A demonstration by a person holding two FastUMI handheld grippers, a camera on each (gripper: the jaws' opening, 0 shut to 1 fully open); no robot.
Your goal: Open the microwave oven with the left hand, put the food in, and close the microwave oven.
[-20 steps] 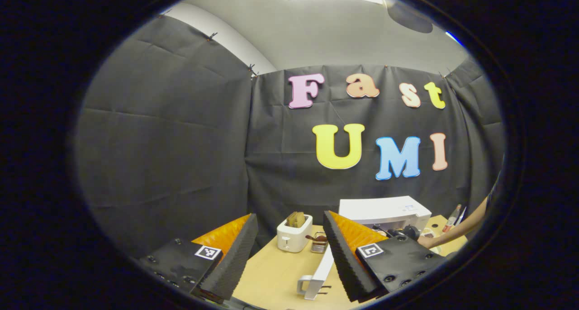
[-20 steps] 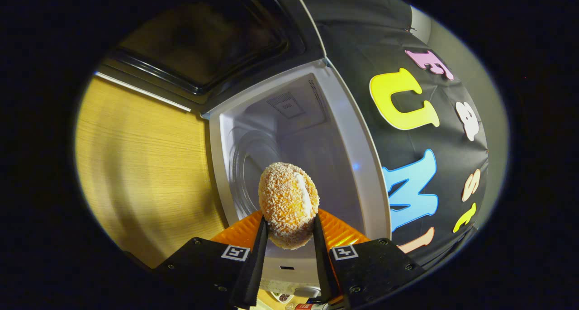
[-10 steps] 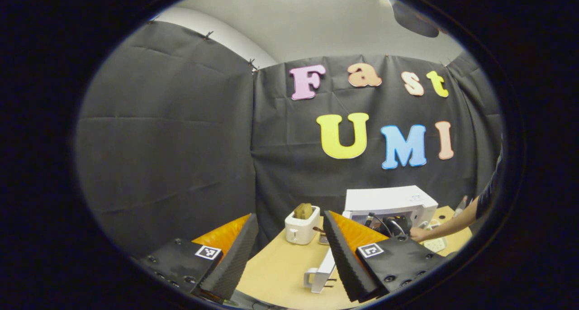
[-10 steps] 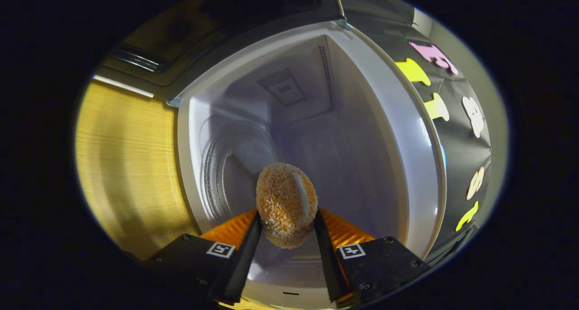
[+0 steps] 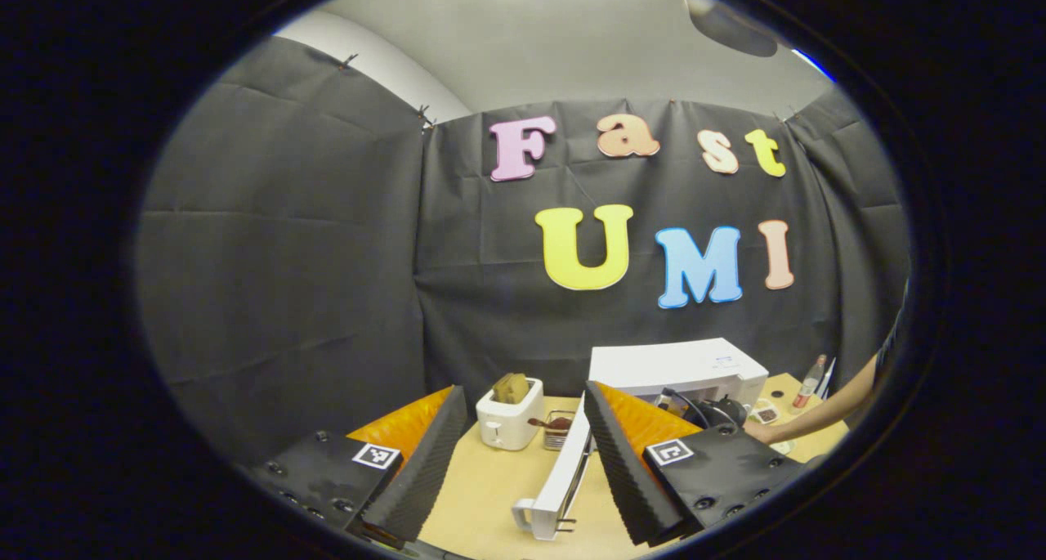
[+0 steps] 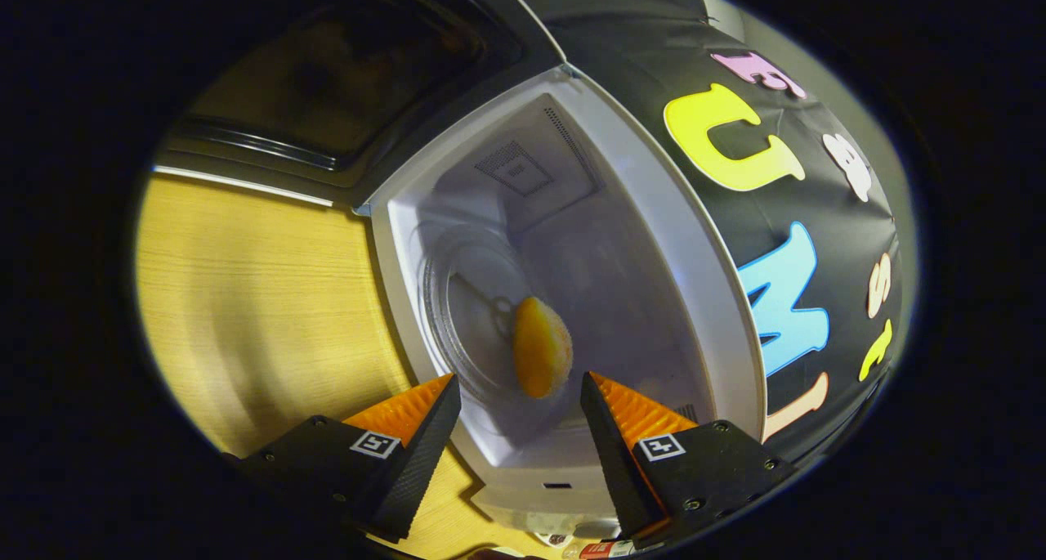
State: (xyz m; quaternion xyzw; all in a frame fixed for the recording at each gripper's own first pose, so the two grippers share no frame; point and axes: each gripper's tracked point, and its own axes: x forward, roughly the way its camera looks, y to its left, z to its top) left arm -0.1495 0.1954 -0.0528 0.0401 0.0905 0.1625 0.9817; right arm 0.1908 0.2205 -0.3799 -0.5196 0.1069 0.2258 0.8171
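Released a half-sec ago, the breaded food point(image 6: 541, 357) now lies on the glass turntable point(image 6: 470, 315) inside the microwave point(image 6: 572, 241). Right tool point(image 6: 520, 417) gapes wide, empty, just outside. Left tool point(image 5: 523, 454), also wide open w/ nothing held, waits near the open door point(image 5: 560, 474) over the desk point(image 5: 482, 495), likely to shut it.

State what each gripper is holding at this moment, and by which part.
Nothing is held. The right gripper is open, the food lying apart inside the microwave oven. The left gripper is open too.
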